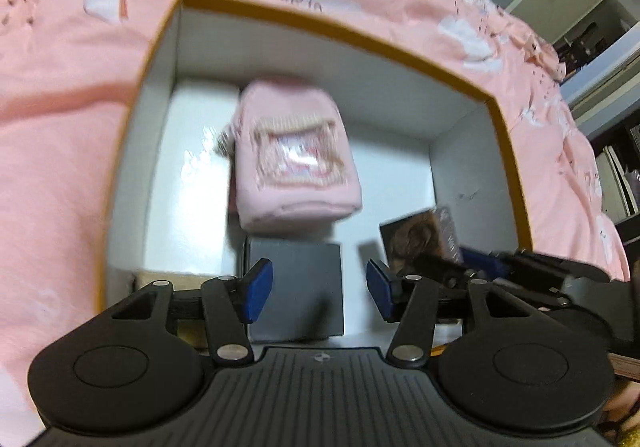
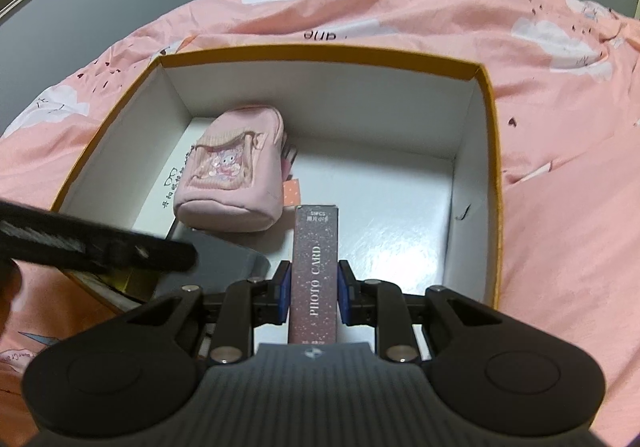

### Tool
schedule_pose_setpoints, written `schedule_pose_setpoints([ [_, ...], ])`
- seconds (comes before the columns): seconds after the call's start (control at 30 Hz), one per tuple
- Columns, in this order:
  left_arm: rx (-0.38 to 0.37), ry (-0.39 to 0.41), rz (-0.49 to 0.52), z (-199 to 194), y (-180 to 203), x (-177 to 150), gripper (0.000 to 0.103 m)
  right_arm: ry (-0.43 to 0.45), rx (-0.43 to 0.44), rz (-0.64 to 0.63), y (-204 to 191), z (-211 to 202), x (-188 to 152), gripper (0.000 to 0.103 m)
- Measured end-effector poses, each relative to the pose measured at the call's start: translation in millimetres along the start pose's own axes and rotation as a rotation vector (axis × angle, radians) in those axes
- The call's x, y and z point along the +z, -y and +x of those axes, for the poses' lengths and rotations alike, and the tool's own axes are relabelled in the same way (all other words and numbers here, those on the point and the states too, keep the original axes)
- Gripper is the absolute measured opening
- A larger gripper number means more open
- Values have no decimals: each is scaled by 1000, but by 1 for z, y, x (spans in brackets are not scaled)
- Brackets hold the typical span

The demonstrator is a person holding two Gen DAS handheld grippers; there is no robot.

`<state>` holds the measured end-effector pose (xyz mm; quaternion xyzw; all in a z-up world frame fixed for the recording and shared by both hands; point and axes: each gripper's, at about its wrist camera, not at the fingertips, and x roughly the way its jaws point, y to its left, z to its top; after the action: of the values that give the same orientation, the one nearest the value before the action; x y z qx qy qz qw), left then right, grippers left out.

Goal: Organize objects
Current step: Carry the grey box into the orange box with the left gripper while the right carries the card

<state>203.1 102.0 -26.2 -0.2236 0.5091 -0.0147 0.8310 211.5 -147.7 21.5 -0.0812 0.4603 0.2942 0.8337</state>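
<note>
Right wrist: photo-card box (image 2: pixel 315 279) between claw (image 2: pixel 314 293) pads (clamped).

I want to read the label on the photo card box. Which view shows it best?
The right wrist view: the photo card box sits clamped in the right gripper, lettering sharp. The left wrist view shows only a dark, blurred corner of it.

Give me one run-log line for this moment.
left gripper: open, empty, over grey box | right gripper: shut on photo card box | pink pouch: in storage box
</note>
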Motion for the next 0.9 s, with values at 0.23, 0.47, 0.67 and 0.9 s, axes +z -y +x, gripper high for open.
schedule_pose_setpoints([
  [0.23,-1,58,3,-12,-6,5,61,-59,64,76,-4,17,6,24],
  [0.47,-19,92,22,-9,-4,1,61,-81,128,162,-10,28,7,24],
  [0.67,-17,117,48,-8,-2,-5,61,-99,138,240,4,30,9,24],
  [0.9,33,131,101,3,9,-14,61,-129,181,344,18,41,8,24],
])
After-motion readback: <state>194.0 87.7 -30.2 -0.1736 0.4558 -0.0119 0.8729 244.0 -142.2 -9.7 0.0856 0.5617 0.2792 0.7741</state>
